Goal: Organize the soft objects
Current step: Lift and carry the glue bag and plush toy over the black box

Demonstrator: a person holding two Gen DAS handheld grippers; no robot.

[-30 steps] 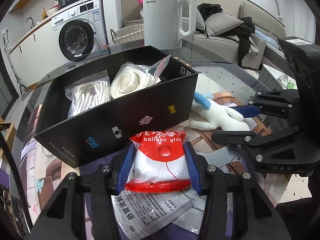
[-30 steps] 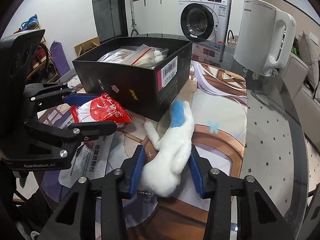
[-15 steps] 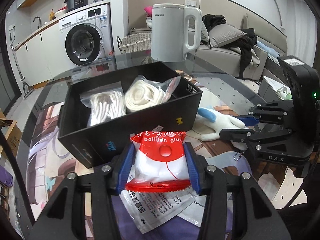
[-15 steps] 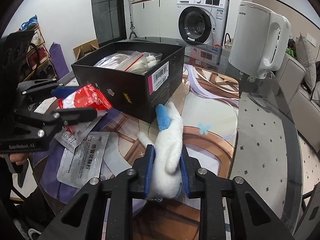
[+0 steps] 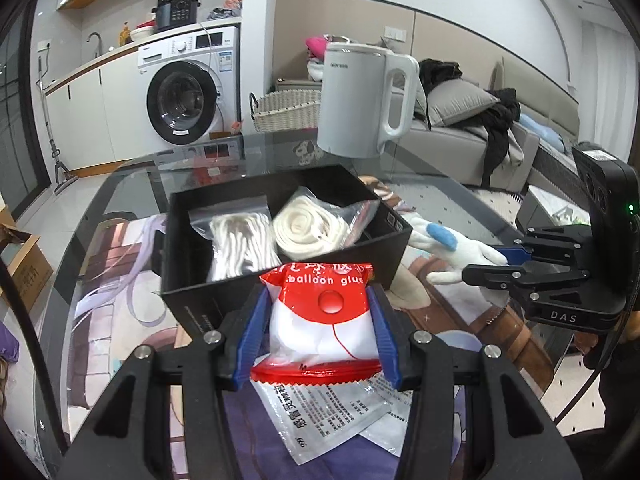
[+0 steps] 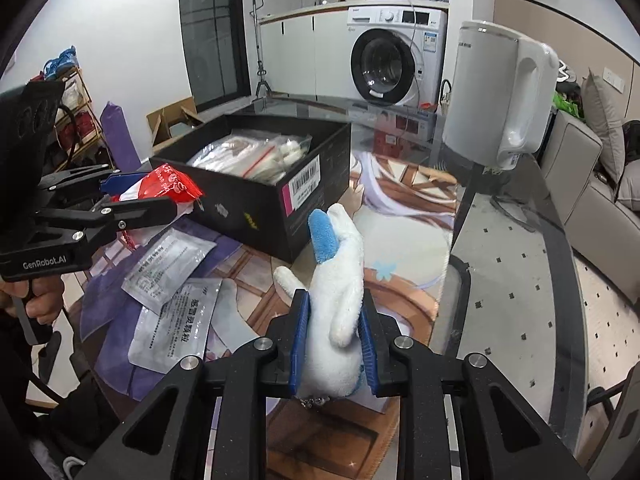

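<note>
L gripper [image 5: 318,334] clamped on red/white balloon-glue packet [image 5: 325,322], held just in front of black box [image 5: 384,258]. R gripper [image 6: 333,334] squeezed tight on white plush toy [image 6: 338,292] w/ blue ear, lifted beside box. Two bagged white items [image 5: 272,236] inside box. Flat foil sachets [image 6: 172,304] on mat.

A big white kettle [image 5: 362,100] stands at the top middle. A washing machine [image 5: 184,92] is at the upper left, with a black cooker [image 5: 178,10] on top. A woven basket [image 5: 286,110] sits between them. A grey sofa [image 5: 480,128] fills the upper right.
</note>
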